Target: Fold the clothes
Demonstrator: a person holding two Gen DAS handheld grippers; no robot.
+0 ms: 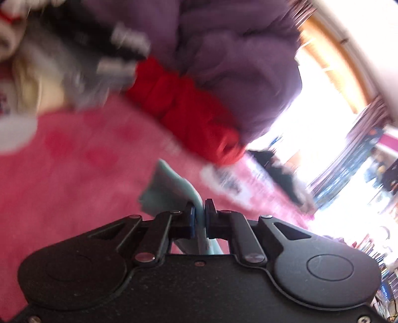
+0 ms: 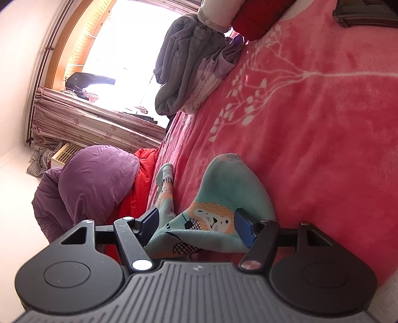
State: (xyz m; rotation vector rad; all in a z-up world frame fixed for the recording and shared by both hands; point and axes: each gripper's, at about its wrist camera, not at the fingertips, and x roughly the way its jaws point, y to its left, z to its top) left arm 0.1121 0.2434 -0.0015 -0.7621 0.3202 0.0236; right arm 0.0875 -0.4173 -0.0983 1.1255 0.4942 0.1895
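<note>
A teal sock [image 2: 223, 183] with an orange bear pattern lies on the pink blanket [image 2: 311, 124]. My right gripper [image 2: 197, 224] stands open around it, one blue pad at each side of the fabric. A thinner teal stretch [image 2: 165, 188] with the same pattern runs up along the bed's edge. In the blurred left wrist view my left gripper [image 1: 200, 208] is shut on a strip of teal sock [image 1: 164, 188], which sticks out ahead of the pads over the pink blanket [image 1: 74, 174].
A purple duvet [image 2: 94, 179] and a red cloth [image 2: 139, 188] hang off the bed's edge. Grey and lilac clothes [image 2: 184, 64] are piled further along the bed. A dark flat object [image 2: 365, 12] lies at the far corner. Beyond are a bright window [image 2: 129, 49] and a curtain [image 2: 87, 119].
</note>
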